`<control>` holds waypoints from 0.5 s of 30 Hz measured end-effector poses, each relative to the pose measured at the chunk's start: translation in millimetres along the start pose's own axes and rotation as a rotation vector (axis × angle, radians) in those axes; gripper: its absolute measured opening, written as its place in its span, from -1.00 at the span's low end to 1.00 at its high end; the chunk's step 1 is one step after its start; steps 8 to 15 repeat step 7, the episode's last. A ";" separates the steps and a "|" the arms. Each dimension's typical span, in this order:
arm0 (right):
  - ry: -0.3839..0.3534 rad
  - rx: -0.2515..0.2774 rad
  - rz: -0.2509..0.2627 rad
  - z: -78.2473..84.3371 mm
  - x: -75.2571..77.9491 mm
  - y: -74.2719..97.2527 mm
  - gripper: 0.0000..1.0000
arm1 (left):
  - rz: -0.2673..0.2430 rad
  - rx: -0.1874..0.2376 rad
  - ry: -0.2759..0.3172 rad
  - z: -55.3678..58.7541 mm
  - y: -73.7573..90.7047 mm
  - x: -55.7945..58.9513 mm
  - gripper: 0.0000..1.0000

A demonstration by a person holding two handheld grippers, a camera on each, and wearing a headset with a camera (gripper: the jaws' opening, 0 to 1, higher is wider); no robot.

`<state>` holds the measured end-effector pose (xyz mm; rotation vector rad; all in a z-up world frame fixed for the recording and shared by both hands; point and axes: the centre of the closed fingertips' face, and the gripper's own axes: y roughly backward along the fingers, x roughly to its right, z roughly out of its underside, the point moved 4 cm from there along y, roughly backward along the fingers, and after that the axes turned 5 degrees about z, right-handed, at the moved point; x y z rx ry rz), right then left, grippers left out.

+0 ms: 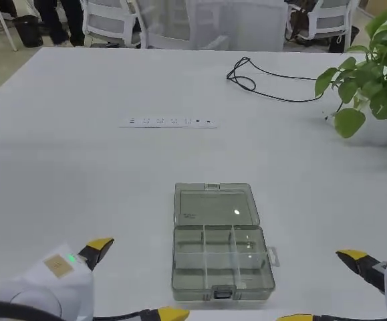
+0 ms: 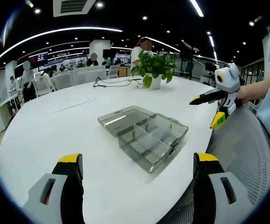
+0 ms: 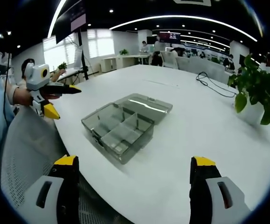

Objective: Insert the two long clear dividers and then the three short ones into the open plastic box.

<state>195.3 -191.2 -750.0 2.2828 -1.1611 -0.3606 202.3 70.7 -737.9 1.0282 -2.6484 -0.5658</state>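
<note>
An open clear grey plastic box [image 1: 223, 267] lies near the table's front edge, its lid [image 1: 215, 206] folded flat behind it. Clear dividers stand inside the box and split it into several compartments. My left gripper [image 1: 136, 279] is open at the bottom left, a little left of the box, and holds nothing. My right gripper [image 1: 323, 287] is open at the bottom right, also apart from the box. The left gripper view has the box [image 2: 153, 140] ahead of the open left gripper [image 2: 137, 161], with the right gripper [image 2: 205, 112] beyond. In the right gripper view, the box [image 3: 118, 128] lies past the open right gripper [image 3: 134, 161], with the left gripper [image 3: 65, 100] opposite.
A potted green plant [image 1: 370, 73] stands at the back right. A black cable [image 1: 267, 80] loops on the white table [image 1: 79, 174] beside it. A flat white strip [image 1: 168, 122] lies mid-table. Chairs [image 1: 113, 20] line the far edge.
</note>
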 end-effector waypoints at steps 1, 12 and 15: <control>0.001 0.001 -0.003 -0.2 -0.5 -0.3 1.00 | 0.002 -0.002 0.000 1.1 -0.2 0.1 1.00; 0.005 0.000 -0.001 0.6 0.7 -1.8 1.00 | -0.008 -0.007 -0.007 1.9 -0.2 -1.0 1.00; 0.005 0.000 -0.001 0.6 0.7 -1.8 1.00 | -0.008 -0.007 -0.007 1.9 -0.2 -1.0 1.00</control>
